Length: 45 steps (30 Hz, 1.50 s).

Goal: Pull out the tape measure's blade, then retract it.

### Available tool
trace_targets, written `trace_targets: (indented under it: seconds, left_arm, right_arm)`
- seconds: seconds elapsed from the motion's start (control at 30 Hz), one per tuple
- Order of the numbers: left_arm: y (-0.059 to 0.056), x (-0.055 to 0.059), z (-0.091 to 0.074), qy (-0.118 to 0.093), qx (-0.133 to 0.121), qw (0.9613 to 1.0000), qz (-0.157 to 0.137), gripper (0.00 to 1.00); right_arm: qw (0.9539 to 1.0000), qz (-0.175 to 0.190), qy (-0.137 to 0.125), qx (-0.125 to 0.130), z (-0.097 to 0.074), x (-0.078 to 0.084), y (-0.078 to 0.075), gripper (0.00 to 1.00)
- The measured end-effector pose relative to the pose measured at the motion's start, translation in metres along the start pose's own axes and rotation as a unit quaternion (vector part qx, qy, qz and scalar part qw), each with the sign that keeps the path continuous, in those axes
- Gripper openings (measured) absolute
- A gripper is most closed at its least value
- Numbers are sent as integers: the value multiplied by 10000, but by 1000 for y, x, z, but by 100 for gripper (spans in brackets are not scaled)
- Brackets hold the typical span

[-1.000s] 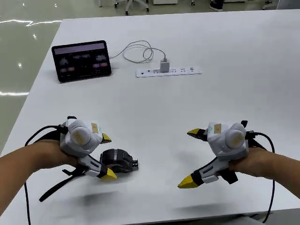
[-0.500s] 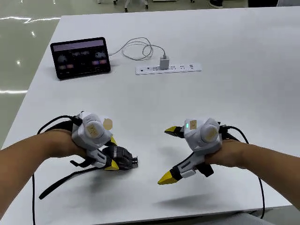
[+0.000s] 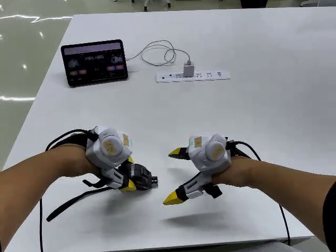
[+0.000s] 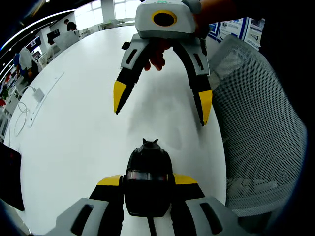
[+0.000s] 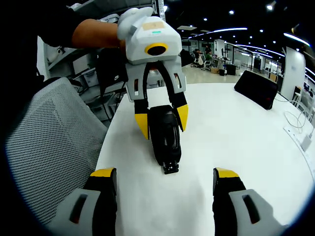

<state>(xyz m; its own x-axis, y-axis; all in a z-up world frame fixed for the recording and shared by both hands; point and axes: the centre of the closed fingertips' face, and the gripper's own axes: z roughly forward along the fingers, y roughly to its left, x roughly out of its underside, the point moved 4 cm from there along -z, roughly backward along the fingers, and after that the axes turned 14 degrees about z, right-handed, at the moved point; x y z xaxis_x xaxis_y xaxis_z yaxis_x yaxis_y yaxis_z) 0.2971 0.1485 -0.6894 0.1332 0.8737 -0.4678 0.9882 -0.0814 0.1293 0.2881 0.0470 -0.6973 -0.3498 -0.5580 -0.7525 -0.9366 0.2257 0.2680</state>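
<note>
I'm watching the L gripper (image 4: 147, 180) clamping the tape measure (image 3: 139, 176) — its black case is pinched btwn the two yellow tips, one on each flat side. The case is resting on its edge on the white table (image 3: 247, 121), near the front edge and left of centre. In the L gripper view it's sitting right btwn the jaws w/ its nose pointing away, toward the R gripper (image 3: 174, 176). The R jaws are standing wide apart and gripping nothing. They're facing the tape's nose from just beside it, not touching it.

In the R gripper view a small tab (image 5: 171, 168) is sitting at the case's lower end, on the table — prob. the blade hook at the case mouth, but it's too small for me to be sure.

Around the work, a tablet (image 3: 95, 62) is standing propped at the far left w/ its screen lit. A white power strip (image 3: 193, 76) is lying to its right w/ a charger (image 3: 188, 69) plugged in. A white cable (image 3: 157, 55) is looping from the charger toward the tablet. All of these are well apart from the grippers, on the far side.

Black cords (image 3: 58, 210) are trailing from the grippers, and the L one is running over the near-left table. A mesh-back chair (image 5: 49, 142) is standing just beside the table edge.
</note>
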Motion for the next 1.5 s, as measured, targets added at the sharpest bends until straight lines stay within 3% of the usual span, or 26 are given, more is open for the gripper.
trace_targets:
  seconds: [0.13,0.2,0.27,0.4,0.6,0.93,1.0,1.1,1.2,1.23,1.3,1.5]
  left_arm:
    - [-1,0,0,7,-5,10000,-22,32]
    - [-1,0,0,28,6,10000,-43,33]
    - [0,0,0,47,64,10000,-47,33]
    - [0,0,2,142,111,9998,-64,33]
    - [-1,0,2,36,89,9999,-123,33]
    - [1,1,2,-41,154,9997,-165,33]
    - [0,1,2,-50,165,9997,-155,33]
    - [0,1,3,-55,143,9997,-165,33]
    - [0,0,3,-18,130,9998,-173,33]
    - [0,1,2,-29,131,9997,-182,33]
    - [0,2,1,-48,137,9997,-196,33]
    - [0,2,2,-133,105,9996,-230,33]
  right_arm:
    - [9996,-181,219,0,13,3,1,65]
    - [9990,-317,285,125,20,4,-3,57]
    - [9989,-339,318,90,23,5,-3,48]
    - [9978,-488,432,116,29,6,-4,41]
    - [9968,-568,545,159,33,7,-7,27]
    - [9967,-569,569,67,41,5,-6,14]
    - [9951,-755,619,125,42,6,-9,12]
    - [9951,-715,677,68,44,7,-8,12]
    - [9965,-420,723,-6,43,7,-10,12]
    - [9960,-543,709,-13,43,7,-9,11]
    - [9976,-371,584,-54,42,8,-10,10]
    - [9968,-484,624,-70,41,9,-10,9]
